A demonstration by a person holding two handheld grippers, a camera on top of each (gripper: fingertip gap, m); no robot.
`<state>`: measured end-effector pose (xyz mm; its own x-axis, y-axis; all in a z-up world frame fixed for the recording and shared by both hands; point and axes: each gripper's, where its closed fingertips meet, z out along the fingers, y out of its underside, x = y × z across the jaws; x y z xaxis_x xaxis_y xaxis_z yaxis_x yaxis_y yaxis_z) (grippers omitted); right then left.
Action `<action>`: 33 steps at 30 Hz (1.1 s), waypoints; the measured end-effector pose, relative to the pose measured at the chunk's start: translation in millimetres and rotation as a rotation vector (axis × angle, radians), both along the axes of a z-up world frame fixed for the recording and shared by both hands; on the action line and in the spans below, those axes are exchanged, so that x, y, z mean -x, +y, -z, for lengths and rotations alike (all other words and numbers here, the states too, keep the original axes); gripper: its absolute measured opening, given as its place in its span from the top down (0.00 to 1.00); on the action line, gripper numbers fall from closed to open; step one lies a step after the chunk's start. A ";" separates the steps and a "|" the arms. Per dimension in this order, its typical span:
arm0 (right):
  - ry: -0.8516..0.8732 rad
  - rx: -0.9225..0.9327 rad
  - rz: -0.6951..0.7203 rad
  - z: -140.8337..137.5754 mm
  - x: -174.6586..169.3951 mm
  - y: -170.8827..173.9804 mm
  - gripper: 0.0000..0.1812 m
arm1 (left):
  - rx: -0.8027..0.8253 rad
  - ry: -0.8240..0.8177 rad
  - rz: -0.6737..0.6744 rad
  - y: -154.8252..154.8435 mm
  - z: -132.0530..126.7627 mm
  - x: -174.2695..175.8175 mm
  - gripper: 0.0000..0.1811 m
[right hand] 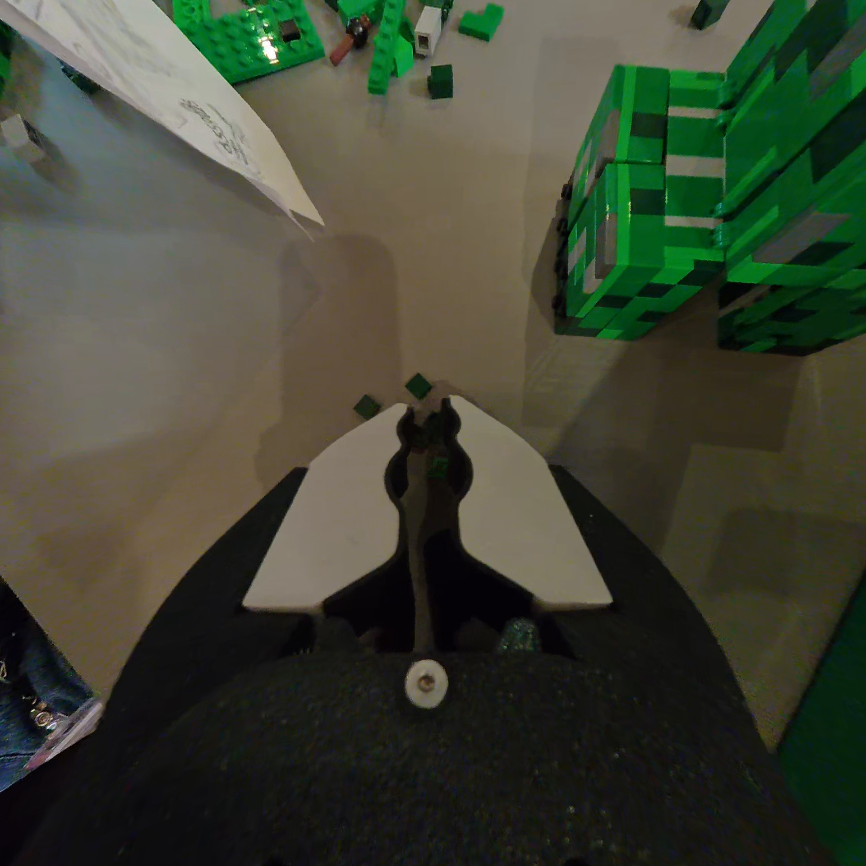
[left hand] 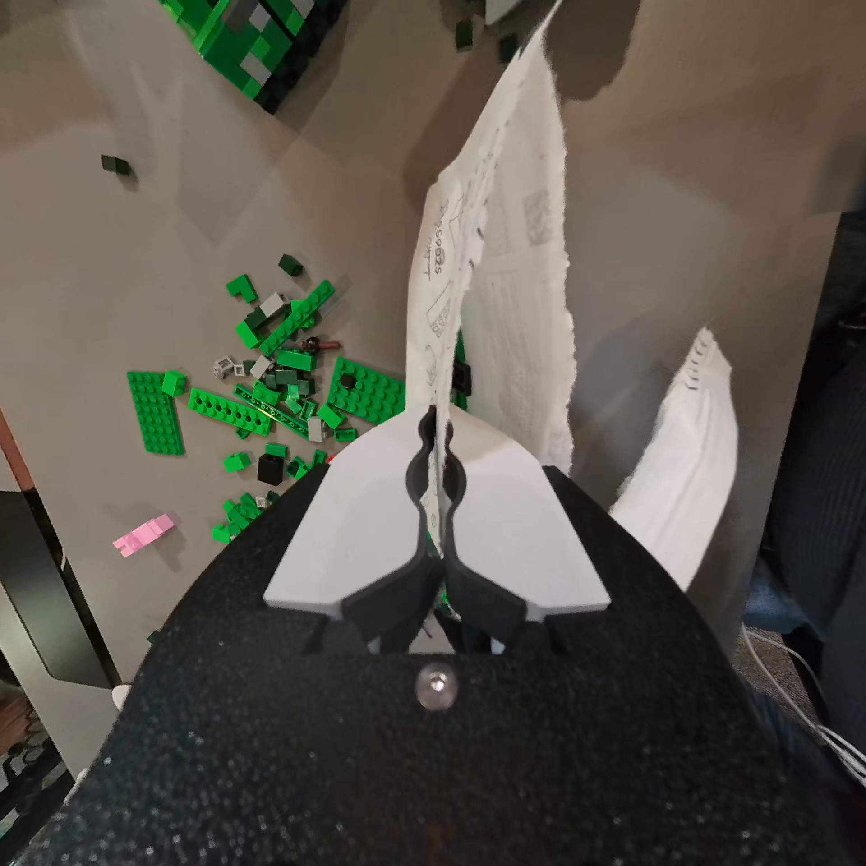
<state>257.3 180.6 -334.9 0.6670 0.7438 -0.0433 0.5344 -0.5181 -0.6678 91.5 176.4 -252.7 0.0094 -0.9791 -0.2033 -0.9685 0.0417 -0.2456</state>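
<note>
**Desk:** Beige tabletop [left hand: 703,154], strewn with loose green bricks [left hand: 276,389] at left. What does the left gripper [left hand: 436,417] hold?

**Photographer:** A torn white paper bag [left hand: 511,262], printed in grey. The jaws are pressed together on its edge, so the sheet rises clear of the table and runs away from the camera. A second white piece [left hand: 689,450] hangs at right.

**Desk:** And the right gripper [right hand: 429,407]?

**Photographer:** Nearly closed, a narrow gap showing. Small dark green pieces [right hand: 418,385] lie just beyond its tips; whether it pinches one cannot be told. The built green block model [right hand: 656,211] stands far right, the paper's corner [right hand: 300,215] far left.

**Desk:** Handling advice?

**Photographer:** Keep the pinch firm, probably; thin paper slips and tears.
</note>
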 end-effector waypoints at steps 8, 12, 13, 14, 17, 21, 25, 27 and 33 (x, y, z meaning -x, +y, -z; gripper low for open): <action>-0.043 -0.039 0.004 -0.2 -1.5 4.5 1.00 | 0.000 -0.048 -0.024 8.7 -4.4 -1.9 1.00; -0.007 -0.087 0.006 -12.9 1.7 7.3 1.00 | 0.000 -0.048 -0.034 11.1 -5.0 1.5 1.00; 0.004 -0.104 0.012 -17.8 1.2 8.3 1.00 | 0.000 -0.051 -0.035 11.2 -5.5 1.8 1.00; 0.010 -0.118 0.017 -21.8 -0.2 8.6 1.00 | 0.001 -0.054 -0.036 11.2 -6.2 1.9 1.00; 0.008 -0.132 0.038 -27.4 -9.7 7.0 1.00 | -0.001 -0.064 -0.039 11.6 -8.1 2.3 1.00; 0.021 -0.096 0.046 -22.9 -21.0 -2.2 1.00 | -0.003 -0.070 -0.039 11.7 -10.0 3.3 1.00; 0.038 -0.008 0.044 -8.4 -24.7 -12.6 1.00 | -0.002 -0.071 -0.040 11.8 -10.5 4.0 1.00; 0.050 0.021 0.045 -3.0 -23.6 -15.2 0.92 | -0.001 -0.070 -0.039 11.5 -10.2 4.0 1.00; 0.033 0.020 0.038 0.7 -21.0 -14.0 0.94 | 0.001 -0.067 -0.038 10.9 -9.6 4.0 1.00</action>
<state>278.3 166.6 -335.6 0.6929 0.7165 -0.0802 0.4920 -0.5512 -0.6739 87.5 187.2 -243.1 0.0597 -0.9779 -0.2002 -0.9508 0.0053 -0.3096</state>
